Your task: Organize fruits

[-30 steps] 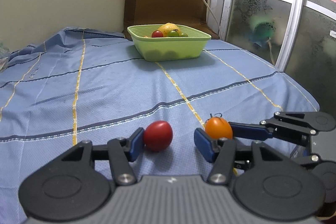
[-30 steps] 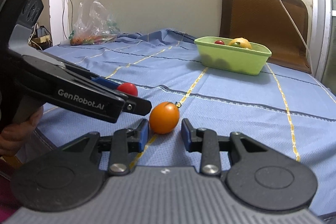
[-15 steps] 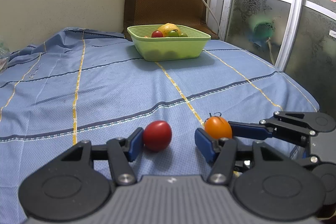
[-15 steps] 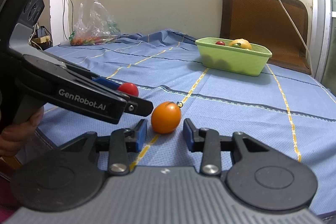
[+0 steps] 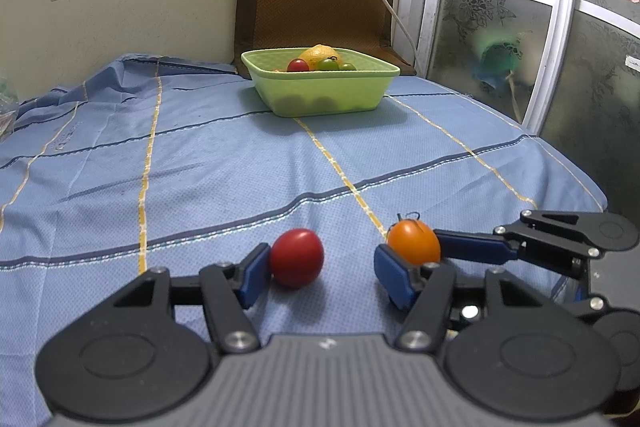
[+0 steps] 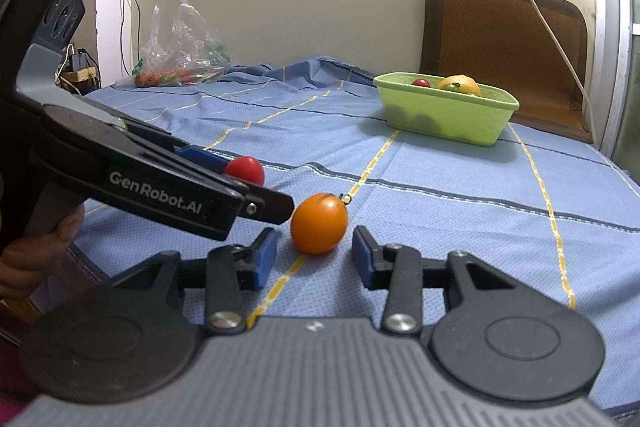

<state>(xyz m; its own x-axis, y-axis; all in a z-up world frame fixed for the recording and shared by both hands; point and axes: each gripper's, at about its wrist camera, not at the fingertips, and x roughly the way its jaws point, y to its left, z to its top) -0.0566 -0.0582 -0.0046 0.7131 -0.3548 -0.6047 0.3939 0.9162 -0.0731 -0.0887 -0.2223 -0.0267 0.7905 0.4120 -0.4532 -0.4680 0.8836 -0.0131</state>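
A red tomato point(image 5: 296, 257) lies on the blue cloth between the blue pads of my open left gripper point(image 5: 320, 277), touching the left pad. An orange tomato point(image 6: 319, 223) lies just ahead of my open right gripper point(image 6: 314, 259), between its pads and apart from both. It also shows in the left wrist view point(image 5: 413, 242), beside the right gripper's finger. The red tomato shows in the right wrist view point(image 6: 245, 169), partly hidden behind the left gripper's body point(image 6: 132, 175). A green basket point(image 5: 320, 87) with several fruits stands at the far end of the cloth.
The blue striped cloth point(image 5: 200, 163) covers the whole surface. A clear plastic bag of produce point(image 6: 180, 55) lies at the far left. A brown chair back point(image 5: 316, 3) and a white cable stand behind the basket. A glass door point(image 5: 540, 47) is on the right.
Both grippers have stayed nearly still around their tomatoes. The right gripper's pads have opened a little wider around the orange tomato.
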